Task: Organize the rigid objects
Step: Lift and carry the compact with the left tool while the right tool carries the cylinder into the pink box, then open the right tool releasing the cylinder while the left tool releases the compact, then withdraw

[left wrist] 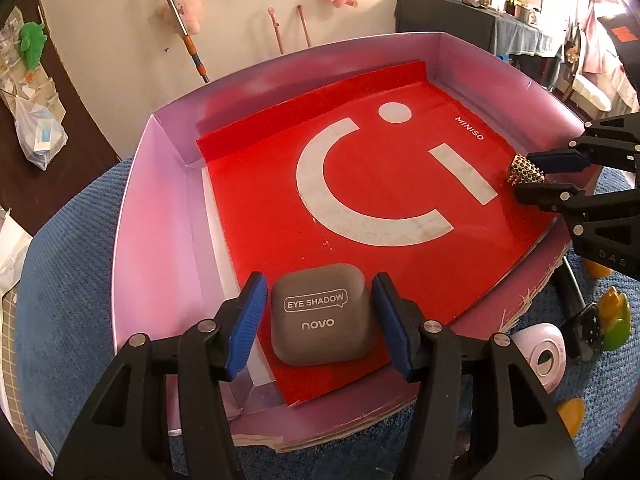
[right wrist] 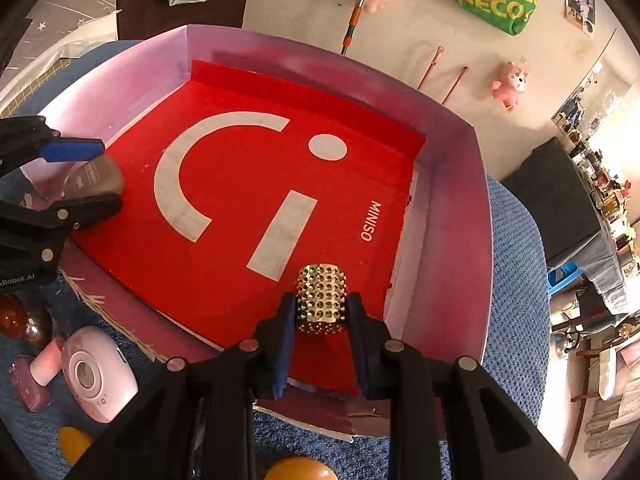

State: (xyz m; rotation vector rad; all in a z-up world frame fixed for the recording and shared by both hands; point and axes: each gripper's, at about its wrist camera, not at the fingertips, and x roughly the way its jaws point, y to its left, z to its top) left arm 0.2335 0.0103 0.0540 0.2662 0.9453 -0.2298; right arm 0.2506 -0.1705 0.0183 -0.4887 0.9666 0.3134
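Left gripper point(left wrist: 319, 312) fingers apart, straddling grey eyeshadow case point(left wrist: 323, 316) lying on the red sheet point(left wrist: 380, 208), right gripper point(right wrist: 322, 318) clamping studded gold cylinder point(right wrist: 321, 298) near the sheet's opposite edge

The right hand-held gripper point(right wrist: 321, 316) clamps a gold studded cylinder point(right wrist: 321, 300) at six o'clock over the red-lined pink box point(right wrist: 452, 216); an eyeshadow case point(right wrist: 96, 178) sits at nine o'clock.

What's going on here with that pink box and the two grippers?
A person is sorting small items into a pink box lined with a red Miniso sheet. The left gripper straddles a grey eye shadow case lying on the sheet, pads not pressing it. The right gripper is clamped on a gold studded piece low over the sheet. More items wait outside on the blue mat.
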